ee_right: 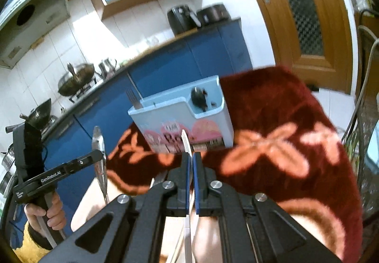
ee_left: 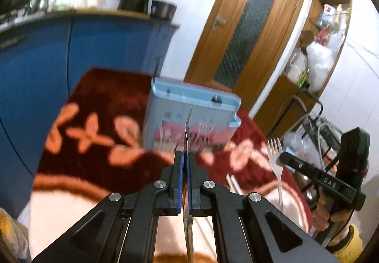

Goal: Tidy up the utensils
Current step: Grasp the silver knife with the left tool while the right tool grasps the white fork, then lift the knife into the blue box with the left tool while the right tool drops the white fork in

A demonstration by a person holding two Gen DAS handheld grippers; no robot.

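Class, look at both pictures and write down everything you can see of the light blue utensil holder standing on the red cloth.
The utensil holder is a light blue box, plastic by its look, standing upright on the red flowered cloth. Its front bears a pink picture of buildings. The open top is divided, with a smaller compartment at one end holding something dark. A fork's tines rise from the other end. Neither gripper touches it.

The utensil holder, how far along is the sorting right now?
Partly done. The blue utensil holder already has a fork standing in it. In hand: the left gripper grips a spoon, and the right gripper grips a white fork; both remain outside the holder. Chopsticks lie on the table.
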